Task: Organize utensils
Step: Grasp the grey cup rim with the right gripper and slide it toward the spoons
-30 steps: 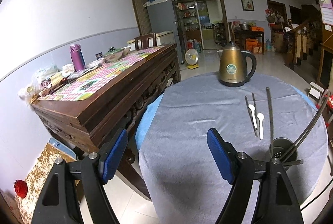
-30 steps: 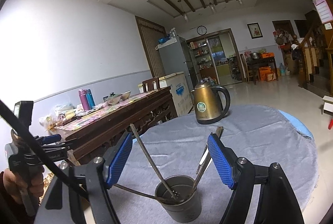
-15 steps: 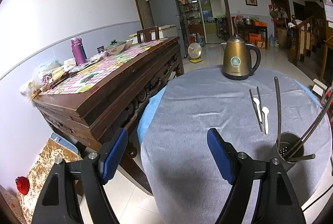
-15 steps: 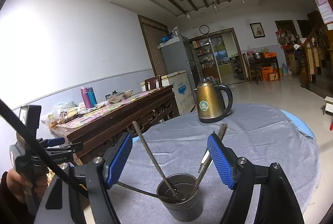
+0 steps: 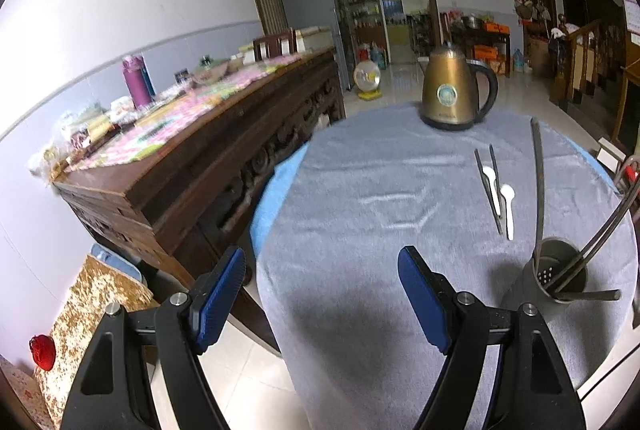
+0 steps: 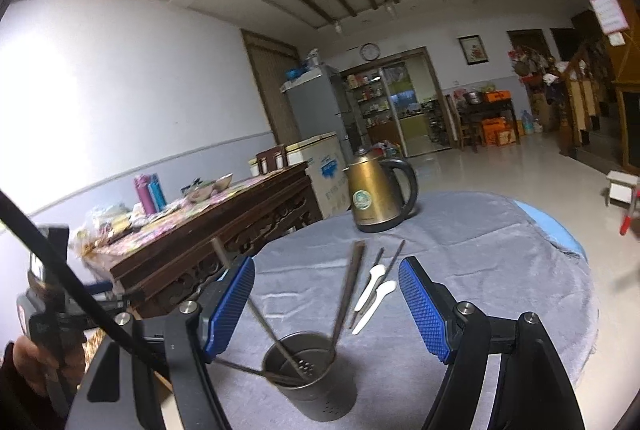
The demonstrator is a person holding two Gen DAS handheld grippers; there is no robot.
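A metal utensil cup (image 6: 310,376) stands on the grey cloth (image 5: 360,190) covering the round counter, near its front edge, with several metal chopsticks (image 6: 346,294) leaning out of it at different angles. In the left wrist view the same cup (image 5: 556,278) sits at the right, its sticks fanning up and to the right. Just beyond the cup, two white spoons (image 6: 374,292) lie flat on the cloth side by side, with two dark chopsticks (image 5: 489,190) lying alongside them. Farther back on the cloth stands a gold electric kettle (image 5: 452,90), well apart from the utensils.

The right gripper (image 6: 326,304) hangs above the cup, its blue fingers (image 6: 424,310) spread wide and holding nothing. The left gripper (image 5: 322,300) hovers over the counter's left edge, fingers (image 5: 420,296) likewise spread apart and empty.

A long dark wooden sideboard (image 5: 192,166) stands to the left along the wall, crowded with bottles and bowls.
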